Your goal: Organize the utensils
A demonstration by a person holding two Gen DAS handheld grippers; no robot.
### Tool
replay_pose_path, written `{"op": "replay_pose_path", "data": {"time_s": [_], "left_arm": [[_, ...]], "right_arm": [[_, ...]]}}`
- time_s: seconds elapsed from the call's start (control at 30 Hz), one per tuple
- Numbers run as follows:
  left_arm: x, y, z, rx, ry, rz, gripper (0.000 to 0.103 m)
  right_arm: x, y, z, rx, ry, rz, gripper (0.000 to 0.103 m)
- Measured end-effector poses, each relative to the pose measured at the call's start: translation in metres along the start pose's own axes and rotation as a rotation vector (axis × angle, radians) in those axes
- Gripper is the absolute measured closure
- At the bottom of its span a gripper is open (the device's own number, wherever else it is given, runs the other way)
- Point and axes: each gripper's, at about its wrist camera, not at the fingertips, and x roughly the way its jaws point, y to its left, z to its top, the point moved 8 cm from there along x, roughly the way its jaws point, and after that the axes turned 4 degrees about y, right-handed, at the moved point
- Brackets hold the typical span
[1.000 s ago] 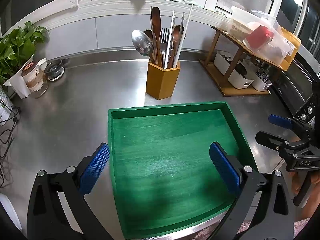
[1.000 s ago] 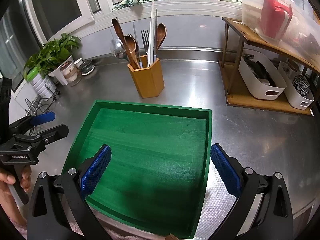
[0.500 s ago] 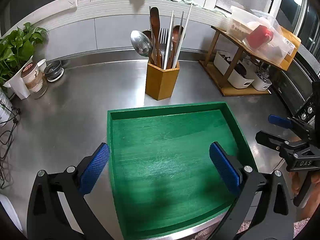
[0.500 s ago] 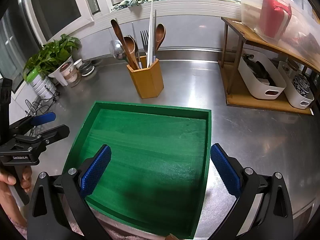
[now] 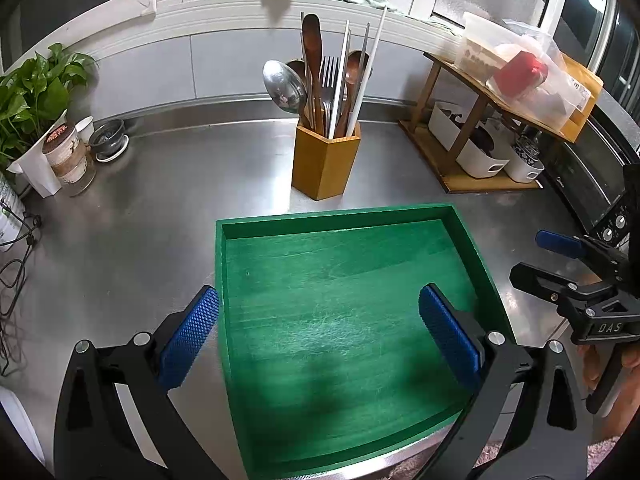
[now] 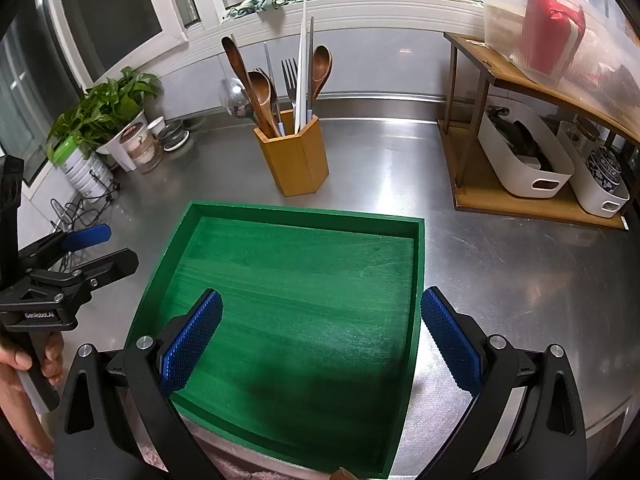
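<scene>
A wooden utensil holder (image 5: 325, 160) (image 6: 295, 158) stands behind an empty green tray (image 5: 218, 256) (image 6: 418, 280) on the steel counter. It holds wooden spoons (image 5: 313, 50), a metal spoon (image 5: 283, 87), a fork (image 5: 329, 76) and white and metal chopsticks (image 5: 366, 68). My left gripper (image 5: 318, 336) is open and empty above the tray's near part. My right gripper (image 6: 320, 340) is open and empty above the tray's near right part. Each gripper shows at the edge of the other's view: the right one (image 5: 560, 264) and the left one (image 6: 100, 248).
A potted plant (image 5: 28, 92), cups and a small bowl (image 5: 108, 144) stand at the far left, with cables (image 5: 16, 264) near the left edge. A wooden rack (image 5: 480, 140) with white bins and a plastic box stands at the right. An oven (image 5: 588, 184) is beyond it.
Both grippers have crept slightly forward toward the holder; the tray and utensils have not moved. Both stay open.
</scene>
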Motion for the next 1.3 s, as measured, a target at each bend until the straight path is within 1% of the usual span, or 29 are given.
{"op": "replay_pose_path", "data": {"time_s": [0.37, 0.67, 0.77, 0.97, 1.13, 1.3], "left_arm": [[-0.0029, -0.0003, -0.0001, 0.001, -0.003, 0.001, 0.008], [-0.0018, 0.0068, -0.0008, -0.018, 0.006, 0.037, 0.008], [-0.0014, 0.0059, -0.0013, -0.030, 0.007, 0.019, 0.008], [-0.0004, 0.0046, -0.0020, -0.031, 0.006, 0.016, 0.008], [-0.0035, 0.0046, 0.0007, -0.010, -0.017, 0.048, 0.008], [-0.0016, 0.0052, 0.0021, -0.019, -0.005, 0.030, 0.008]], "right_arm": [[-0.0020, 0.0005, -0.0003, 0.001, -0.003, -0.001, 0.004], [-0.0021, 0.0015, -0.0023, -0.001, 0.000, -0.003, 0.004], [-0.0020, 0.0015, -0.0024, 0.001, 0.000, -0.001, 0.004], [-0.0015, 0.0016, -0.0032, 0.002, 0.004, -0.002, 0.004], [-0.0011, 0.0014, -0.0037, 0.008, 0.007, 0.000, 0.004], [-0.0007, 0.0017, -0.0023, 0.003, 0.005, 0.000, 0.004]]}}
